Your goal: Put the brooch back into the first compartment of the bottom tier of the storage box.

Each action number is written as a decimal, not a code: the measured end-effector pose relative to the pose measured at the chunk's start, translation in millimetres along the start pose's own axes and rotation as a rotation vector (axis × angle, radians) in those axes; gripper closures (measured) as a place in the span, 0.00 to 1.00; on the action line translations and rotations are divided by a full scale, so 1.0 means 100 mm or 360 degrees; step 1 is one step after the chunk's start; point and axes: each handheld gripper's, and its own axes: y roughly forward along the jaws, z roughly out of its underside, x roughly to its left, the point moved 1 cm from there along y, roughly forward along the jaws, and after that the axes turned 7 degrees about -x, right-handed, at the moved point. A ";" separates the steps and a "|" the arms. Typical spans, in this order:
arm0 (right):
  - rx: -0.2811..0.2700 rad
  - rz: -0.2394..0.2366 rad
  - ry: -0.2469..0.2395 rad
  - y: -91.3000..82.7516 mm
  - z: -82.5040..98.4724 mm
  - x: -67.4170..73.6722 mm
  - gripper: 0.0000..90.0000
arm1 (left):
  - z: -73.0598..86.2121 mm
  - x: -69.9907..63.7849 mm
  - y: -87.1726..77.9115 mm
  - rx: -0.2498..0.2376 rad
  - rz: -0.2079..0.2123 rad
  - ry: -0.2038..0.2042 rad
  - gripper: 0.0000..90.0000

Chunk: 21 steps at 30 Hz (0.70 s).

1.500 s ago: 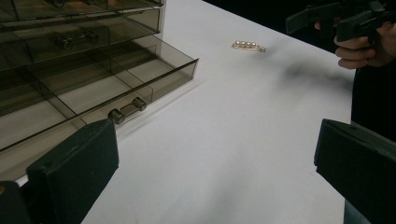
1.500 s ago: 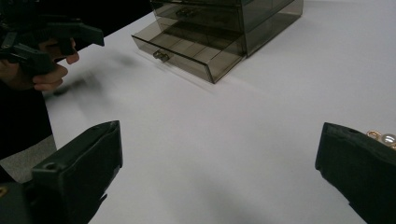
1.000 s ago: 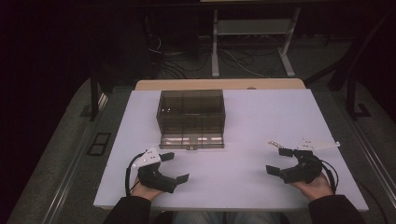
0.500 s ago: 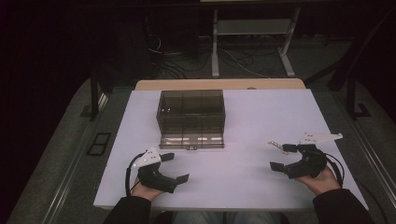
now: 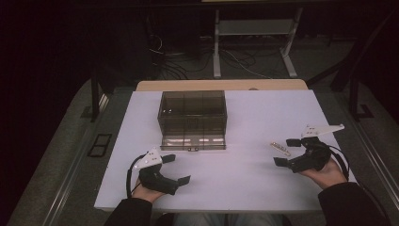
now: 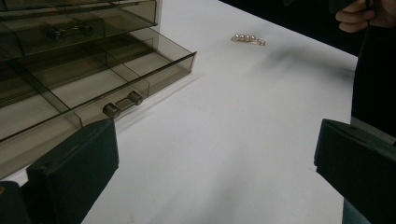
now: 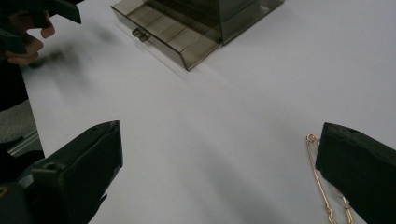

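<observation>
Hovering both claws wide open, nothing held. Right gripper (image 5: 288,151) sits just beside the gold pearl brooch pin (image 5: 281,148); in the right gripper view the pin (image 7: 323,186) lies flat on the white table (image 5: 263,188), right at my far jaw, partly hidden behind it. Left gripper (image 5: 175,168) idles near me, short of the smoked acrylic drawer box (image 5: 193,113), whose bottom drawer (image 6: 116,84) is pulled out, knob (image 6: 123,103) just ahead of my left jaw. Risks, as I judge: pin is thin and flat, so jaws may skate over it or flick it away; closing off-centre could spin it. Drawer dividers are narrow, so a drop could land in the wrong compartment.
</observation>
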 end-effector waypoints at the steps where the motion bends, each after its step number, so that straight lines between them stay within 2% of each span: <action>1: 0.0015 -0.0004 0.0002 0.00 -0.01 -0.01 0.00 | 0.00 0.00 0.00 0.0000 0.0000 0.0000 0.00; 21: 0.0110 0.0035 -0.0060 0.04 -0.25 -0.17 0.00 | 0.00 0.00 0.00 0.0004 0.0000 0.0004 0.00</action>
